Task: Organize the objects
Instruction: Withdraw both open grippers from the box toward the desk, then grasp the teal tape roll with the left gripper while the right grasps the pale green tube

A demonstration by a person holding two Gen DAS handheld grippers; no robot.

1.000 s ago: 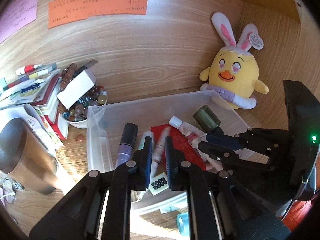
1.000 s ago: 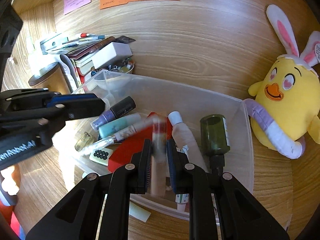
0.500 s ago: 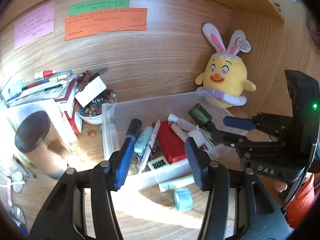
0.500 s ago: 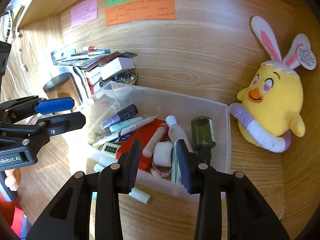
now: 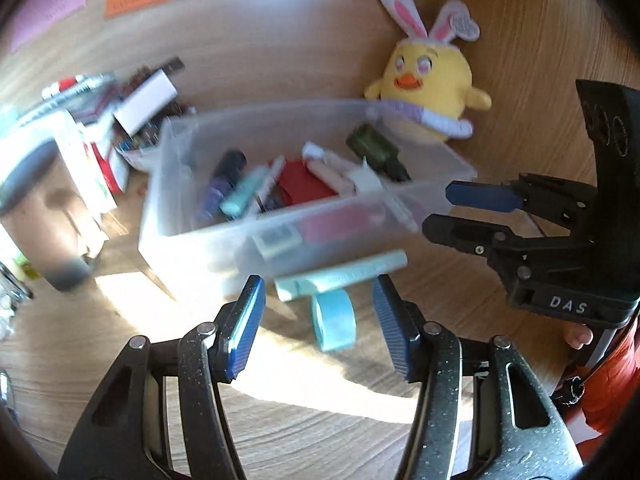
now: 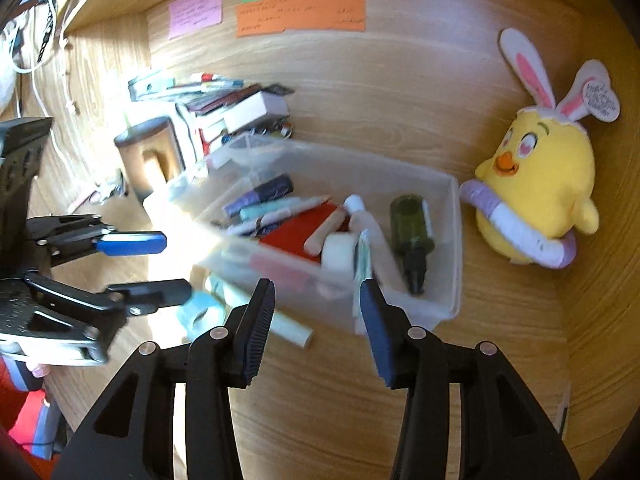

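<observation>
We saw a yellow plush chick (image 6: 536, 184) with rabbit ears at three o'clock, sticky notes (image 6: 300, 12) on the wooden wall at twelve, and a stack of books (image 6: 224, 108) at ten.

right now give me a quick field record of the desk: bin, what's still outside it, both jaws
bin: clear plastic bin on the wooden desk, holding pens, a red item, a green bottle
outside bin: blue tape roll and pale green tube on the desk, in front of the bin
left gripper: jaws open, empty, tape roll just ahead of them
right gripper: jaws opening, nothing between them
beside bin: yellow plush chick
</observation>
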